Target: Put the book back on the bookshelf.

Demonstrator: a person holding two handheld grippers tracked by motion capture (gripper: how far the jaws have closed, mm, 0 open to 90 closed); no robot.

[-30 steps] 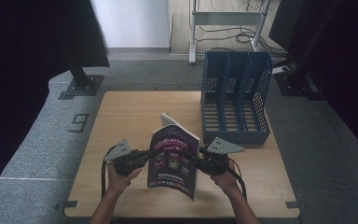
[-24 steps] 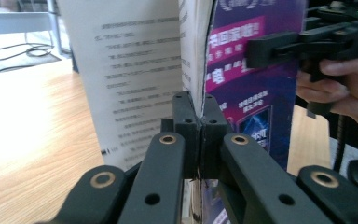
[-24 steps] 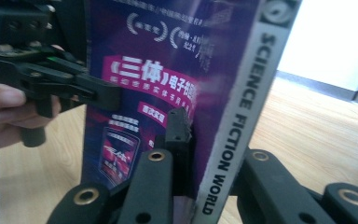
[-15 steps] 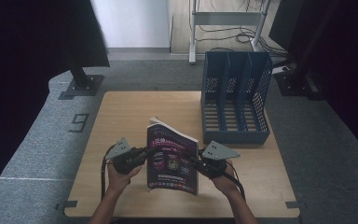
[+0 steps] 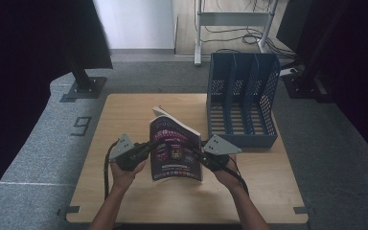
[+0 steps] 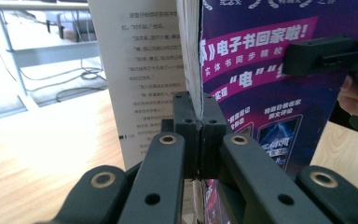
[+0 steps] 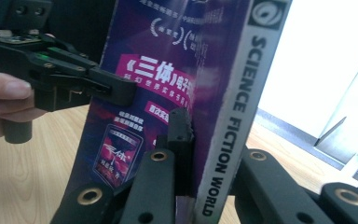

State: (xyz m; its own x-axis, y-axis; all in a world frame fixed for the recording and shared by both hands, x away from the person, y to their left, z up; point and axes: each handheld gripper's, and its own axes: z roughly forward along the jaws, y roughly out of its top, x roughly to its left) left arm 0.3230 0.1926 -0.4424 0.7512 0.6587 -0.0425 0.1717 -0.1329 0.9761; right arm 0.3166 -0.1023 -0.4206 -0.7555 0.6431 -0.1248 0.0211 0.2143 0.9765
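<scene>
While we stand the magazine (image 5: pixel 175 151) up on the table (image 5: pixel 124 110), our left gripper (image 5: pixel 146 147) pinches its page edge at 9 o'clock, jaws closed tight. Our right gripper (image 5: pixel 199 154) squeezes the spine side at 3 o'clock. At 1 o'clock, well apart, sits the blue file rack (image 5: pixel 242 98).
</scene>
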